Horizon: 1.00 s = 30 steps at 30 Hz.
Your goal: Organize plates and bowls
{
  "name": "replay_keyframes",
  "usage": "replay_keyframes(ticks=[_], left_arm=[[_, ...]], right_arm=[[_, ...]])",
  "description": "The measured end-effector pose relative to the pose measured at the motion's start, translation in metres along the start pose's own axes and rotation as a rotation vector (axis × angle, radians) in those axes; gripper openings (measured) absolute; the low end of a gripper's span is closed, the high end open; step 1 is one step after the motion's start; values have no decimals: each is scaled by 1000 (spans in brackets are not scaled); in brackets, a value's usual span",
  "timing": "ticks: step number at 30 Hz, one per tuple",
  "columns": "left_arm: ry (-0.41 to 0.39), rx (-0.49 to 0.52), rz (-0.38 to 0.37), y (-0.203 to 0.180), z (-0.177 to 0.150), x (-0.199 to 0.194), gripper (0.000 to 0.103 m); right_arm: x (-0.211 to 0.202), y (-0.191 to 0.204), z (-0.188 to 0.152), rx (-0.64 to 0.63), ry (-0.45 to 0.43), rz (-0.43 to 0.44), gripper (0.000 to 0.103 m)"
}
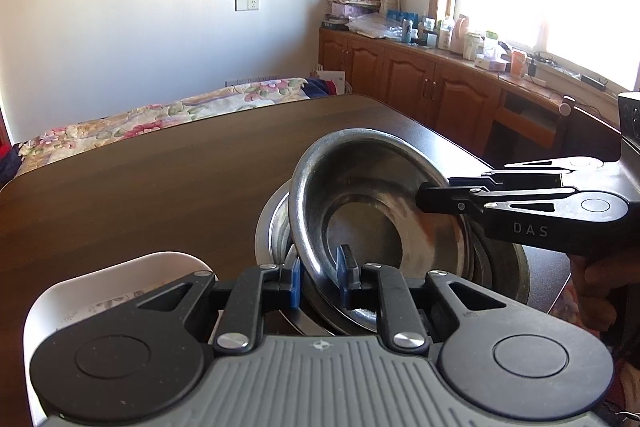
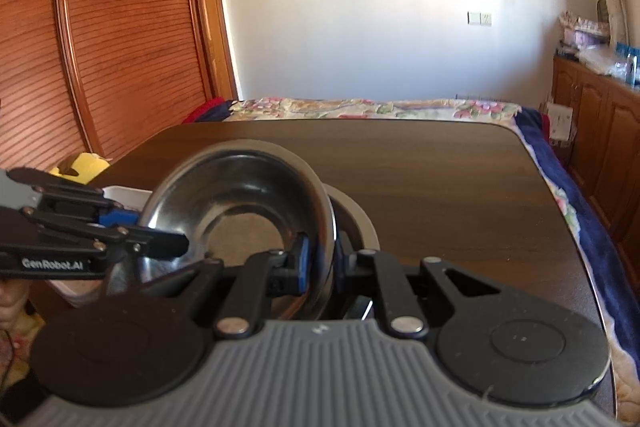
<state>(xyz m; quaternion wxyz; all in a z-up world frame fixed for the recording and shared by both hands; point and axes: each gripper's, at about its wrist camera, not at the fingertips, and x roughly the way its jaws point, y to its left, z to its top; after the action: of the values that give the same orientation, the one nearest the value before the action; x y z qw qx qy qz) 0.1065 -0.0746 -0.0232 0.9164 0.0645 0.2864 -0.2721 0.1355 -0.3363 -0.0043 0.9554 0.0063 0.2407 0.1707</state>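
Observation:
A steel bowl (image 1: 360,203) is held tilted above a stack of steel plates (image 1: 496,267) on the dark wooden table (image 1: 160,179). My left gripper (image 1: 320,277) is shut on the bowl's near rim, blue pads on each side of it. My right gripper (image 1: 424,199) comes in from the right and pinches the opposite rim. In the right wrist view the same bowl (image 2: 240,203) is clamped at its rim by my right gripper (image 2: 320,267), with the left gripper (image 2: 176,245) at the far left edge of the bowl. A plate rim (image 2: 360,215) shows beneath it.
A white dish or tray (image 1: 120,291) sits at the table's near left and shows again in the right wrist view (image 2: 128,197). A bed with a floral quilt (image 1: 160,115) lies beyond the table. Wooden cabinets (image 1: 420,79) with clutter run under the window. A louvred wardrobe (image 2: 100,27) stands left.

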Motion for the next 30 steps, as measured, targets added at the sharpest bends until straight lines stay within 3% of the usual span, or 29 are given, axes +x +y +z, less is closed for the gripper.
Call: replay_keyframes(ticks=[14, 19, 26, 29, 30], left_arm=[[-84, -27, 35, -7, -15, -5, 20], [-108, -43, 38, -7, -18, -7, 25], [-137, -70, 49, -11, -22, -12, 32], [-170, -73, 60, -12, -22, -18, 41], [-180, -72, 65, -13, -22, -20, 46]], right_arm=[[-4, 9, -12, -25, -99, -86, 18], [-7, 12, -16, -35, -129, -100, 26], [-15, 7, -16, -19, -174, -101, 27], [-21, 7, -17, -8, -205, -100, 30], [-22, 5, -17, -2, -209, -100, 37]])
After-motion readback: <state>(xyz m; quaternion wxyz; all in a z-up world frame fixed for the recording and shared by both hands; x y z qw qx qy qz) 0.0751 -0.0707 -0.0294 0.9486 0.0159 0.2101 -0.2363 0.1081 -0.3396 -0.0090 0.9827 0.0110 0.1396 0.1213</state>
